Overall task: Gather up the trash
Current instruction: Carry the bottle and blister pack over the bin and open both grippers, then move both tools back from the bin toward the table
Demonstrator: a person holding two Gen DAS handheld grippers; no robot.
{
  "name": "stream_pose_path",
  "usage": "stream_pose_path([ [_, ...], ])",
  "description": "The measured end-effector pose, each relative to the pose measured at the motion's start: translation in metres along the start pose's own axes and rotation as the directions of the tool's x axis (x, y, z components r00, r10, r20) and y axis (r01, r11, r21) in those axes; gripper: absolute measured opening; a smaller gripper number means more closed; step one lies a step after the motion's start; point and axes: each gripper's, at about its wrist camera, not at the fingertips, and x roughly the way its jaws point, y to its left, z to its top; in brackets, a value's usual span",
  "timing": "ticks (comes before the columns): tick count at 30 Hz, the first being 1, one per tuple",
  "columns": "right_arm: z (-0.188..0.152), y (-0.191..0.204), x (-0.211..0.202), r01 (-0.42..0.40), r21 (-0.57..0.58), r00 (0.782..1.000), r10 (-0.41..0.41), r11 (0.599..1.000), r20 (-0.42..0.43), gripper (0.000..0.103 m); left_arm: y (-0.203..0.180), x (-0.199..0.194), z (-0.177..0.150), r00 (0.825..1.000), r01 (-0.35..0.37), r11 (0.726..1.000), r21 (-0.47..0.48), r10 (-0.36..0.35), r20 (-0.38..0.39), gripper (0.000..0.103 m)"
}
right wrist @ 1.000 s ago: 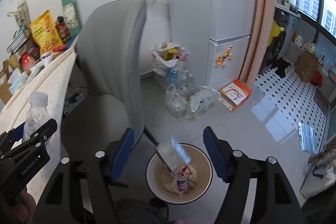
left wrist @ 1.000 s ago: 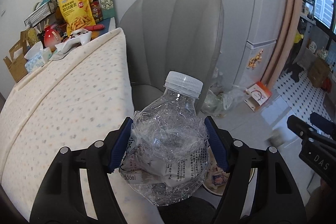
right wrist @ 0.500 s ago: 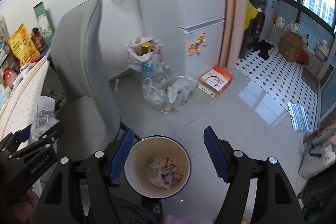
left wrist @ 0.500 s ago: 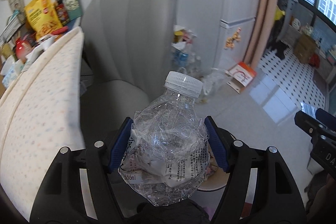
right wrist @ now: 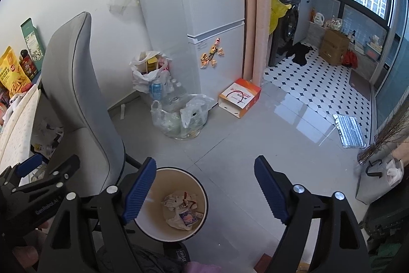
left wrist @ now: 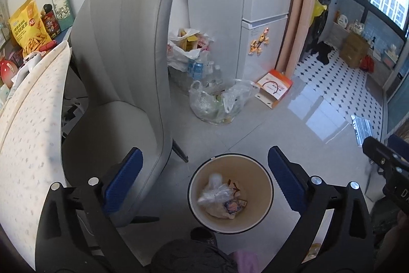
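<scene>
Left tongs (left wrist: 204, 178): I am seeing them spread wide with nothing between the blue pads, jaws having just been opening; they are hanging over the bin.
Right tongs (right wrist: 204, 189): I am watching these gape empty too, jaws having just been opening, the bin lying below and left of their gap.
Bin (left wrist: 267, 198): sitting straight below the left tongs, holding the crumpled bottle (left wrist: 216, 192) and wrappers (left wrist: 234, 205).
Risk, near: I am judging that lowering either tong could knock the rim and tip the bin, spilling it.
Chair (left wrist: 122, 83): standing just left of the left tongs; swinging back could clip it.
Floor bags (left wrist: 217, 104): lying well beyond the tongs; I am risking snagging thin plastic if reaching there.
</scene>
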Motion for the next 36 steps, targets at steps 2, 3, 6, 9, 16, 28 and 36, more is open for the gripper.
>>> stream_pose_path([
  [2, 0.000, 0.001, -0.002, 0.000, 0.000, 1.000, 0.000, 1.000, 0.008, 0.083, 0.004, -0.003, 0.000, 1.000, -0.005, 1.000, -0.012, 0.005, 0.006, 0.097],
  [3, -0.001, 0.002, -0.005, -0.001, -0.002, 1.000, 0.001, 1.000, 0.011, 0.084, 0.006, -0.005, -0.001, 1.000, -0.009, 1.000, -0.017, 0.009, 0.009, 0.097],
  [6, -0.001, 0.006, -0.011, -0.008, -0.008, 1.000, 0.008, 1.000, 0.024, 0.086, 0.015, -0.013, -0.002, 1.000, -0.021, 0.999, -0.041, 0.022, 0.018, 0.097],
  [9, -0.002, 0.011, -0.020, -0.017, -0.017, 0.999, 0.018, 1.000, 0.041, 0.087, 0.025, -0.025, -0.005, 0.999, -0.032, 0.998, -0.059, 0.034, 0.036, 0.097],
  [16, -0.004, 0.031, -0.050, -0.033, -0.058, 0.996, 0.038, 0.998, 0.083, 0.090, 0.050, -0.059, -0.013, 0.995, -0.049, 0.994, -0.101, 0.058, 0.086, 0.097],
  [28, -0.012, 0.079, -0.114, -0.054, -0.147, 0.985, 0.077, 0.988, 0.157, 0.095, 0.092, -0.120, -0.027, 0.982, -0.068, 0.983, -0.172, 0.097, 0.163, 0.097],
  [36, -0.018, 0.107, -0.152, -0.063, -0.200, 0.978, 0.101, 0.978, 0.184, 0.095, 0.123, -0.159, -0.036, 0.967, -0.082, 0.970, -0.229, 0.134, 0.218, 0.097],
])
